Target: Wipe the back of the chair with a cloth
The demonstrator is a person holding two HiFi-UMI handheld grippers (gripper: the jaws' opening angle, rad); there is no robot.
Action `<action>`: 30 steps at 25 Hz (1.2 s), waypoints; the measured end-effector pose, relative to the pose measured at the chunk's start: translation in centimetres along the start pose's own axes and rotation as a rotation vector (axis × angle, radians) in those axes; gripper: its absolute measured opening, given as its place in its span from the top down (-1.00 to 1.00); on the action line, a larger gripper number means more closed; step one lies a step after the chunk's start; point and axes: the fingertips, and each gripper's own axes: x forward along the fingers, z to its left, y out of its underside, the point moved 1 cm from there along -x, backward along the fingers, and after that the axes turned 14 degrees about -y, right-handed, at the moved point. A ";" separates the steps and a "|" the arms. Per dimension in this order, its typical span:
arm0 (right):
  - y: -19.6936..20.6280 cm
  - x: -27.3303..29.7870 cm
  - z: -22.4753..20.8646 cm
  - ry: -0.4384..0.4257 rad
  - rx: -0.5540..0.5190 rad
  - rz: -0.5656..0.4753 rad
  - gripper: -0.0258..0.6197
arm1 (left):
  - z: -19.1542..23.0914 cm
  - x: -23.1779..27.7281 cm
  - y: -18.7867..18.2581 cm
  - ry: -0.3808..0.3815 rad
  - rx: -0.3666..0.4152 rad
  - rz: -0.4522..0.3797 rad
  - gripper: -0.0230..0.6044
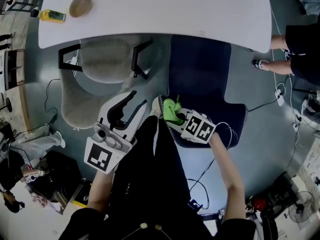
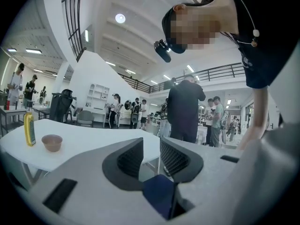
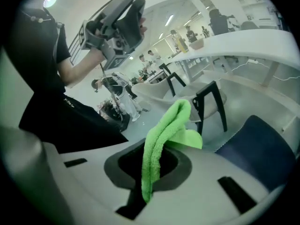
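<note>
Evidently the wiping is at or near its start: the right gripper (image 1: 179,118) has its jaws pinched on a folded green cloth (image 1: 172,111), which sticks up from between them in the right gripper view, and it hangs at the left end of the navy chair's backrest (image 1: 235,119). I cannot tell whether the cloth is touching the fabric, and nothing on the backrest shows which parts, if any, are wiped, so I judge most of the curved back is left to do. The left gripper (image 1: 136,101) is held above the floor between the two chairs with its jaws a little apart and nothing between them; it points toward the white table (image 1: 175,9) and takes no part. For room, the backrest runs off to the right of the cloth with open floor on its near side, so a sweep along the rim that way looks unobstructed. The left side is tighter, with the grey armchair (image 1: 100,59) and its black armrest just beside the navy chair (image 1: 200,69). The table edge overhangs the seat, well apart from the backrest. Cables (image 1: 200,174) trail on the floor near the person's feet, and a bystander (image 1: 295,49) stands well off to the right.
</note>
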 end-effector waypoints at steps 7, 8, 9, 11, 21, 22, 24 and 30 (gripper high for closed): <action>0.7 0.6 7.3 -0.110 -0.141 0.223 0.86 | -0.3 -0.2 -2.6 0.000 -0.011 -0.032 0.61; 1.0 0.4 8.1 -0.128 -0.133 0.241 0.86 | -0.3 -0.2 -3.0 0.000 -0.013 -0.037 0.61; 1.2 0.0 8.9 -0.142 -0.125 0.250 0.86 | -0.3 -0.3 -3.3 0.000 -0.014 -0.041 0.61; 1.6 -0.8 10.1 -0.149 -0.118 0.257 0.86 | -0.3 -0.4 -3.8 -0.001 -0.021 -0.045 0.61; 0.9 -3.0 11.7 -0.143 -0.106 0.206 0.86 | 0.1 -1.0 -4.6 -0.013 -0.048 -0.058 0.61; 0.1 -3.6 11.1 -0.117 -0.101 0.160 0.86 | 0.1 -1.1 -4.6 -0.015 -0.049 -0.058 0.61; -1.3 -5.3 9.2 -0.040 -0.085 0.063 0.86 | 0.3 -1.2 -4.6 -0.023 -0.052 -0.056 0.61; -0.8 -12.9 0.2 0.259 -0.008 -0.060 0.86 | 0.5 -1.1 -3.7 -0.038 -0.068 -0.049 0.61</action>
